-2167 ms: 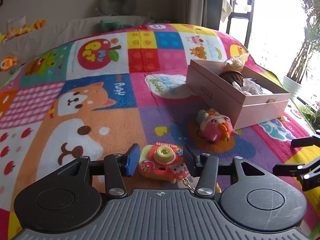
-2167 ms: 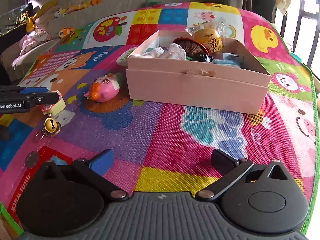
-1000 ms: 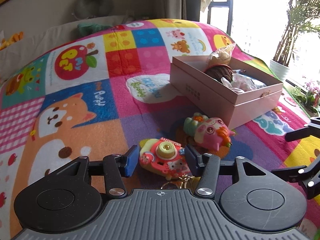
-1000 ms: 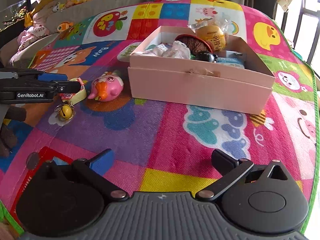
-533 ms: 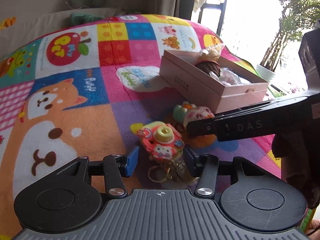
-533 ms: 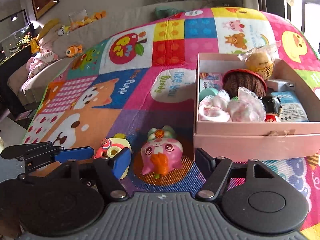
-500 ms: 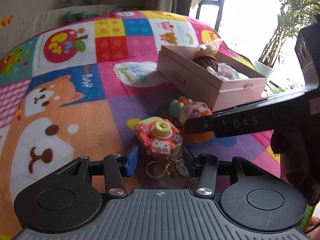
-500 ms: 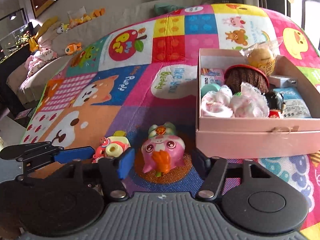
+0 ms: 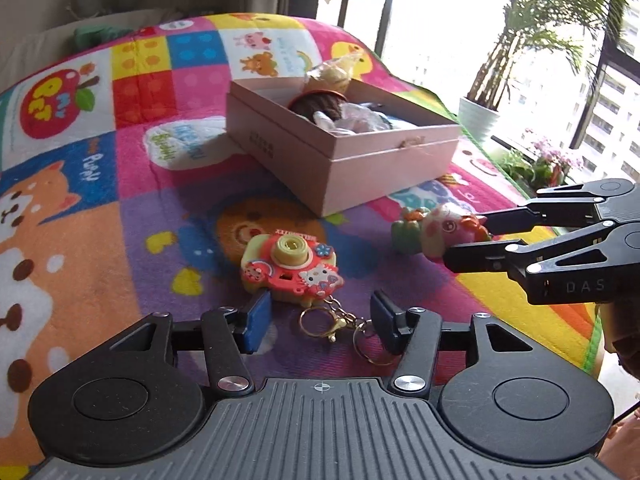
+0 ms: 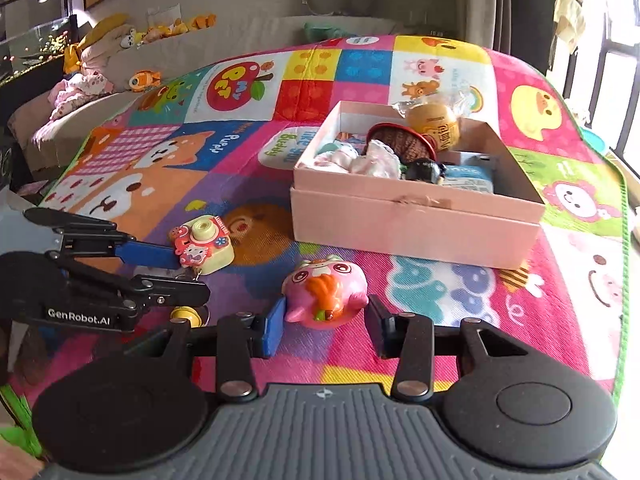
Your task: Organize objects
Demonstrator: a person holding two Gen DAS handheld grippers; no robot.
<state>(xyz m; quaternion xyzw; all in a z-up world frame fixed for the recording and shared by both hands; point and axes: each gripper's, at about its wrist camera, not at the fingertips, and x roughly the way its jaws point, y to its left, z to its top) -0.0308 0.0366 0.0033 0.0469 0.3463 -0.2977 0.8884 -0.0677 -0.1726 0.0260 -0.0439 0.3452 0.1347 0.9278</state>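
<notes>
Left hand-held gripper (image 9: 316,322): jaws parted and just widened a little; nothing pressed between them. Only the keyring chain lies in the gap, and the camera toy sits just beyond the fingertips, free of the pads.
Right hand-held gripper (image 10: 324,326): jaws have closed in from wide open and now bracket the pink pig toy (image 10: 325,295). The blue pad on one side touches its flank; the other pad shows a thin gap, so I would not call it a firm grip yet.
Camera toy (image 9: 291,266): lying on the play mat (image 9: 120,240), lens up, chain trailing toward the left gripper; not yet lifted.
Pink box (image 10: 416,222): open, farther back on the mat, well apart from both toys. It already holds several things: a brown round item, a wrapped yellow ball, white crumpled wrappers and a blue packet.
Progress: judged well along; the box is partly filled, and these two toys look like the last loose pieces near it.
Left to do: secure each toy, carry it over the box wall and let it go inside.
</notes>
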